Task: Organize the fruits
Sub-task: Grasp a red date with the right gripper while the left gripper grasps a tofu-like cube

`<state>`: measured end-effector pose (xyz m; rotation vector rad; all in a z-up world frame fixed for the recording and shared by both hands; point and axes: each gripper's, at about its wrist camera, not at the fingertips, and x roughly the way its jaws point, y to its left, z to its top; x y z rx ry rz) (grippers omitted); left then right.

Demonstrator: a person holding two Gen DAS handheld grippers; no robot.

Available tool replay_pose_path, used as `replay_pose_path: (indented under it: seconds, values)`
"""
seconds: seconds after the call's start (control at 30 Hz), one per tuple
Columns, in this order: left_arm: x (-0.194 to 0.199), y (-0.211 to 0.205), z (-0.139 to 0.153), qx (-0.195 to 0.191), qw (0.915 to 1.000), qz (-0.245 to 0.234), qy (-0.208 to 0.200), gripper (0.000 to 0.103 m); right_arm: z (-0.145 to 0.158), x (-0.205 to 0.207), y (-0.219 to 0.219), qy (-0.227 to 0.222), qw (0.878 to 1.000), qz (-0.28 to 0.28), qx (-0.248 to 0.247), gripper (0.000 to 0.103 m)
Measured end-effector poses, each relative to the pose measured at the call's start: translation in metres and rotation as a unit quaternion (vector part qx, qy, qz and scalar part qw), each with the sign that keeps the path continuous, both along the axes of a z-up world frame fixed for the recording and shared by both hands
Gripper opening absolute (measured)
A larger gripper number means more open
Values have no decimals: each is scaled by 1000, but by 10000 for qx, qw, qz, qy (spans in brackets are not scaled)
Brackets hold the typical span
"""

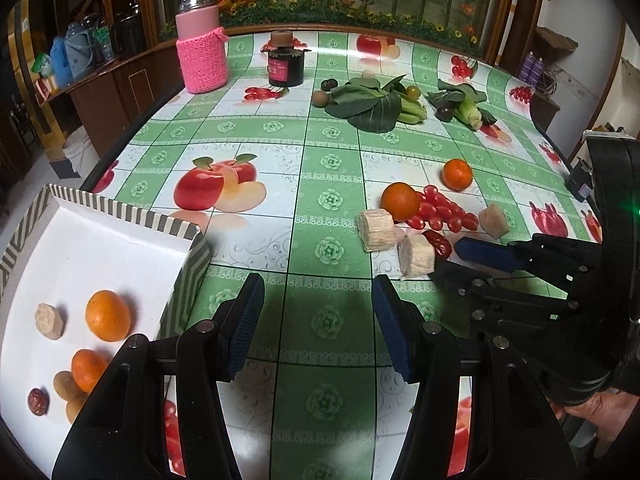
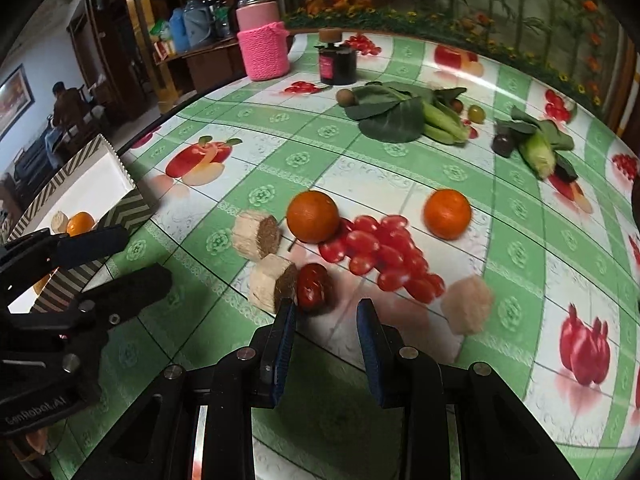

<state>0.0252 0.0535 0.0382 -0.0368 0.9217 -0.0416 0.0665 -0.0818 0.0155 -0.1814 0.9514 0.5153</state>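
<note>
Just beyond right claw [image 2: 326, 312]: red date [image 2: 313, 286].

The black left gripper [image 1: 318, 326] hovers with jaws apart beside the striped white cardboard box [image 1: 120, 216] holding two round oranges [image 1: 108, 315].

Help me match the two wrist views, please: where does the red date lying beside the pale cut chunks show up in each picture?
Left wrist view: the red date lies right of centre, just beyond the right gripper, beside a pale chunk.
Right wrist view: the date sits just below centre, off the left fingertip of the right gripper.
Shared landmark: the nearer orange, beside the printed red tomatoes.
</note>
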Motion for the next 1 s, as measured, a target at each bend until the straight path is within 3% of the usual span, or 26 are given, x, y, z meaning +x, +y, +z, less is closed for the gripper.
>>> replay_pose_path:
  seconds: [0.13, 0.3, 0.5, 0.8, 1.0]
  values:
    - [7, -2, -3, -30, 10000, -8, 50, 56, -1, 6, 2, -56, 9998, 79, 178, 31]
    - [14, -9, -2, -103, 9998, -154, 69, 56, -1, 9, -13, -70, 9994, -113, 314, 22]
    - [31, -18, -6, -329, 9990, -239, 165, 56, -2, 12, -36, 79, 9972, -312, 672, 22]
    - [51, -26, -7, -550, 9974, -412, 204, 56, -3, 14, -41, 110, 9968, -263, 749, 22]
    - [57, 0, -12, -927, 9950, -17, 377, 56, -3, 14, -45, 140, 9963, -270, 798, 22]
